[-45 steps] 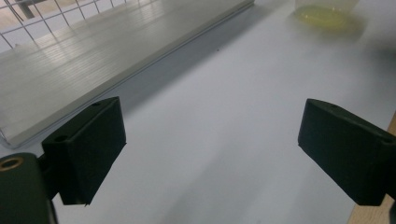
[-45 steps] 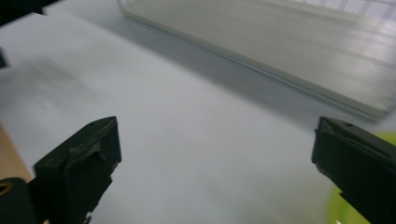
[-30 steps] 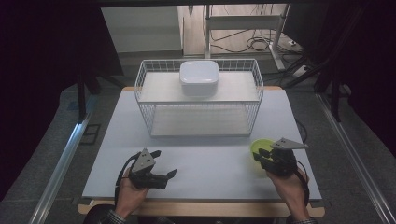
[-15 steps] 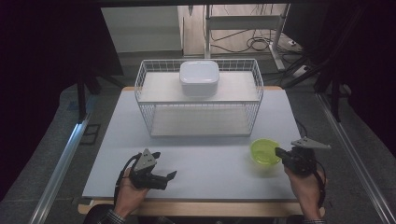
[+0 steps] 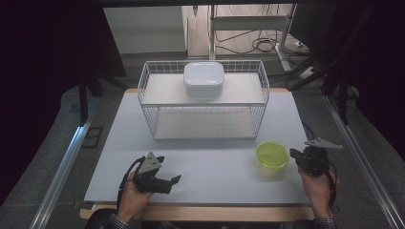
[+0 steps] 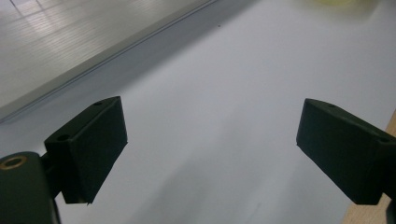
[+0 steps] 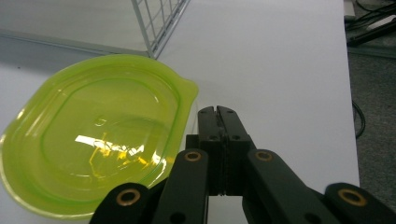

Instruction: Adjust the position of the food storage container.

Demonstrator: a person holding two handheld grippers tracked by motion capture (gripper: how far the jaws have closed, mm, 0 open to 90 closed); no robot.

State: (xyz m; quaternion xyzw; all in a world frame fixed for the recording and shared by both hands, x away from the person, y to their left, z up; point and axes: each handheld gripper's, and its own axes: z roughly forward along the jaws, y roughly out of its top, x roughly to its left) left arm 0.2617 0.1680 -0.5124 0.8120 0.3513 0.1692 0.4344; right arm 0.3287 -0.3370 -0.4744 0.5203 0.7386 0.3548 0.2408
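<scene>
Two hand-held grippers are resting over the near half of the desk (image 5: 205,157), one in each of the person's hands. The left hand-held gripper (image 5: 173,180) is sitting at the near left, released: in the left gripper view its two black jaws are standing wide apart with bare desk surface between them. The right hand-held gripper (image 7: 217,114) is sitting at the near right with its jaws clenched flat together on nothing, their tips lying just beside the rim of the green lid (image 7: 100,133) and, as far as the right gripper view is showing, not gripping it. The green lid (image 5: 271,155) is lying flat on the desk, to the left of the right hand-held gripper and in front of the right end of the wire basket (image 5: 148,102). The wire basket is standing at the far middle of the desk, and the white container (image 5: 204,79) is sitting on its top at the back.
</scene>
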